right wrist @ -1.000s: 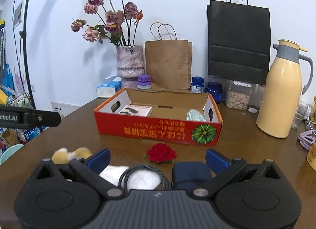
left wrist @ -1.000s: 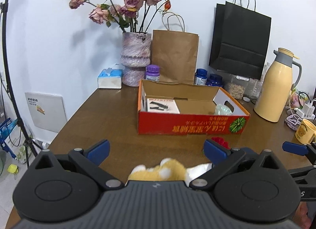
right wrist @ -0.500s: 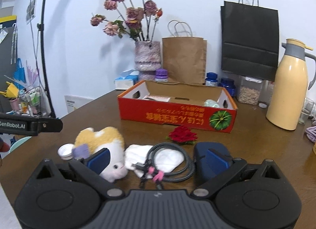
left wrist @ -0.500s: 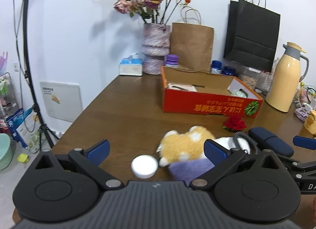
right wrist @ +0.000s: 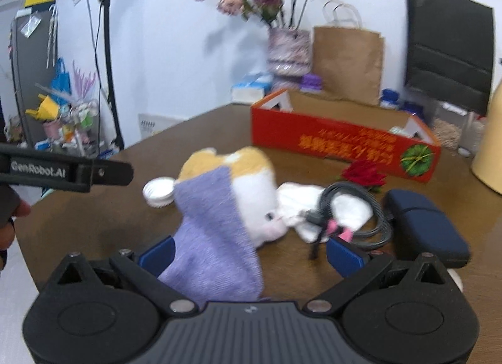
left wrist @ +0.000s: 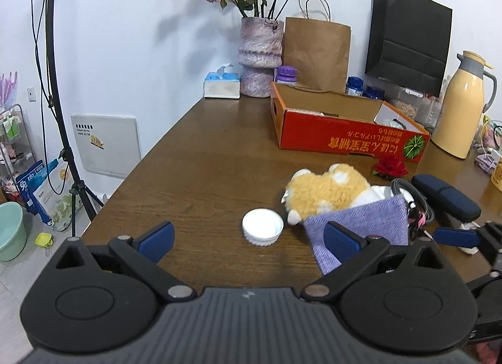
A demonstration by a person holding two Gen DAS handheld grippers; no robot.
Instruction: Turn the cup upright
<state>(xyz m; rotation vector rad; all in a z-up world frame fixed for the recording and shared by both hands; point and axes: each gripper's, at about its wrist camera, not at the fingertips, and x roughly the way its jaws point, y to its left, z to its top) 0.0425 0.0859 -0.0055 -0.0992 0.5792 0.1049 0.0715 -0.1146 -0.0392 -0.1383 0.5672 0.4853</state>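
Both tools, left (left wrist: 248, 237) and right (right wrist: 249, 252), stand open, empty. Red box (left wrist: 348, 138) near the desk's (left wrist: 200, 169) far edge holds small items.

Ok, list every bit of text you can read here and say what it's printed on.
"GenRobot.AI": on the left gripper, along its black side, right wrist view.
Red cardboard box: yellow print, upside down, not readable.
White wall panel: small label, too small.
Blue bag on the floor: large characters, not legible.
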